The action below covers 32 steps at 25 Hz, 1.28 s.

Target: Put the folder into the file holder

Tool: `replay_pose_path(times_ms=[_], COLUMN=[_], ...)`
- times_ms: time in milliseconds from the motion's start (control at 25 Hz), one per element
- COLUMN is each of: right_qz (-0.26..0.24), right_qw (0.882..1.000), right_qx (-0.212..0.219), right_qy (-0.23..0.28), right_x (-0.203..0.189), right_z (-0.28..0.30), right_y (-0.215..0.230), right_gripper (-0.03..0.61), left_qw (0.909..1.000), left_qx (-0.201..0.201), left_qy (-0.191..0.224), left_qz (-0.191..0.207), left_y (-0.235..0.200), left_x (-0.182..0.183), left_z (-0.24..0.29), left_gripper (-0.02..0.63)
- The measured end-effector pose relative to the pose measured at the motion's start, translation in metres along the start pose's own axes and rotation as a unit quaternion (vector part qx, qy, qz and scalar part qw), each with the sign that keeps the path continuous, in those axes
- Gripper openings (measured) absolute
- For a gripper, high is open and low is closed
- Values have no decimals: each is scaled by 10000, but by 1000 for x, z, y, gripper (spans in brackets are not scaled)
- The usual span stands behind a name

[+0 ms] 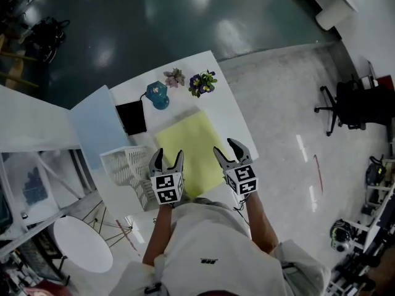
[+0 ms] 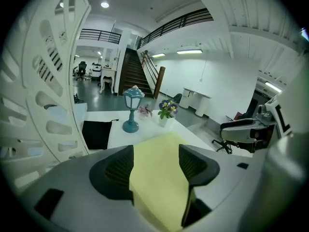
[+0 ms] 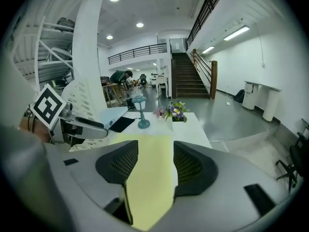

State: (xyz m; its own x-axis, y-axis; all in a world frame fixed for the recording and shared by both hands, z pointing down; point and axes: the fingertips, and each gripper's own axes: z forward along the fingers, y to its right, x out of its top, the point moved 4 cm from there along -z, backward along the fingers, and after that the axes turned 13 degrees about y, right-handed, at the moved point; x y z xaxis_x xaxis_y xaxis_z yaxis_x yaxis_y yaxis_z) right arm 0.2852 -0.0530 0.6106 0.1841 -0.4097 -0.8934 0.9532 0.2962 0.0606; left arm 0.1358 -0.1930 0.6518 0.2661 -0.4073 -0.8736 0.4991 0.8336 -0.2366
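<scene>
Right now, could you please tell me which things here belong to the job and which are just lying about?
Job: flat yellow folder; white slotted plastic file holder.
Lying about: teal lantern-shaped ornament; flat black pouch; pink-flowered pot; purple-flowered pot; pale blue board.

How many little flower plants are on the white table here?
2. The pink plant stands at the table's far edge, near the teal lamp; the purple plant just right of it.
</scene>
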Motion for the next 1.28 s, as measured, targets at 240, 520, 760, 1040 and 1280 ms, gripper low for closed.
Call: replay_pose_path(times_ms=[240,520,760,1040,1280], right_qz=[131,52,141,388,739], right_qw=[9994,9973,9914,9790,9685], right_qx=[208,425,882,1449,1751], right_qy=[-249,-604,-961,-1384,-1611], right_x=[-9,-26,-44,-69,-87], right_z=[39,72,98,119,130], right_y=[7,20,27,37,37], right_gripper=[234,242,250,304,342], left_qw=[9992,9963,9911,9847,9813], left_qx=[78,374,570,720,654], left_qy=[-317,-624,-767,-903,-1034], left_qz=[-249,-469,-923,-1302,-1487], left_y=[-13,-30,-39,-39,-32], left_x=[-18,-37,-52,-64,-81], left_z=[24,39,48,55,61], left_gripper=[327,356,376,410,425])
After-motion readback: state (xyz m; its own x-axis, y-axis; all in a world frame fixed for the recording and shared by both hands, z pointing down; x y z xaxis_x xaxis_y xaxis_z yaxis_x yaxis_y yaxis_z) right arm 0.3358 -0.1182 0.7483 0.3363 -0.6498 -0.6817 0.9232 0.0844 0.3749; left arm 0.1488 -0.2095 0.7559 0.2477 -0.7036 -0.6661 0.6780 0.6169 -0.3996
